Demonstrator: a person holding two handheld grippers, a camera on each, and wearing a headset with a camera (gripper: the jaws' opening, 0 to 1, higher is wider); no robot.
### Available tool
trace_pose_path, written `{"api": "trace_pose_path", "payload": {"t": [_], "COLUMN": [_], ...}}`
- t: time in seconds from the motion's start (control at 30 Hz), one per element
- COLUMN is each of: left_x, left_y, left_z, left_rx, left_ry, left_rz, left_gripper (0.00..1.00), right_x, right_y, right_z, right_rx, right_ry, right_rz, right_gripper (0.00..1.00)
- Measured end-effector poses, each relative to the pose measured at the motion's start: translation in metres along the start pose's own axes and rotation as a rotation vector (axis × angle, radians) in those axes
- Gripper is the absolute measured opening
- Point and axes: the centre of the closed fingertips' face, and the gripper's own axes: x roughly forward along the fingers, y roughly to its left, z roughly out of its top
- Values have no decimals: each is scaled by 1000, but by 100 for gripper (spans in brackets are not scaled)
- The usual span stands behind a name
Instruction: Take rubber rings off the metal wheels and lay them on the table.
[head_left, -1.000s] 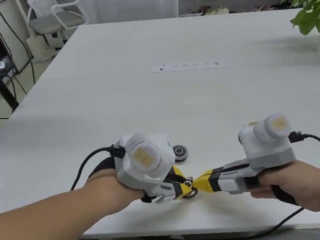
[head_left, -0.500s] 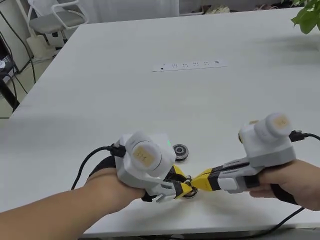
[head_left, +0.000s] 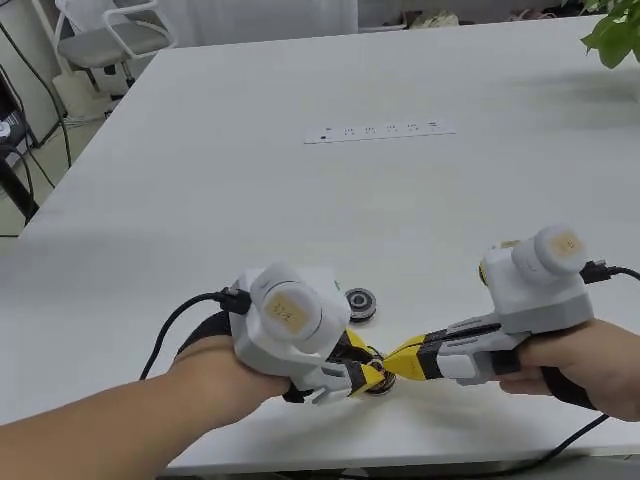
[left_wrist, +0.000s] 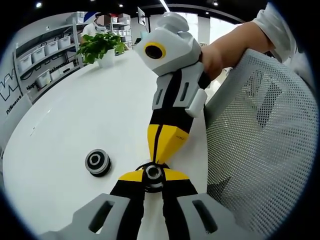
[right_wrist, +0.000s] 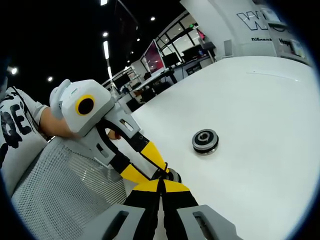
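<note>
White table (head_left: 300, 200), near edge: left gripper (head_left: 368, 377) clamps a wheel (left_wrist: 153, 174). The right gripper (right_wrist: 160, 183), jaws pressed together, noses its ring (left_wrist: 145, 169); I cannot tell whether it grips. Stripping looks underway; next, peel the ring outward. Another wheel (head_left: 360, 303) lies just beyond.

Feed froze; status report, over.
Left tongs shut on small metal wheel with black rubber ring. Right tongs shut, tips at its rim. Second ringed wheel apart on white table.

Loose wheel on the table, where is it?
In the head view the loose wheel lies on the table just beyond the left gripper, apart from the clamped wheel.
</note>
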Motion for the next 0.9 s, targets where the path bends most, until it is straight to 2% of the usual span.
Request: {"api": "trace_pose_path", "payload": {"t": [0.23, 0.33, 0.9], "left_x": [0, 0, 0], "left_y": [0, 0, 0], "left_z": [0, 1, 0], "left_rx": [18, 17, 3], "left_ry": [-10, -10, -8], "left_rz": [-1, 2, 4], "left_gripper": [7, 7, 8], "right_x": [-1, -2, -1], "right_y": [-2, -6, -8], "right_z": [-2, -3, -4], "right_rx": [-8, -6, -3], "right_ry": [8, 9, 15], "right_rz": [-14, -26, -33], "right_gripper": [0, 0, 0]}}
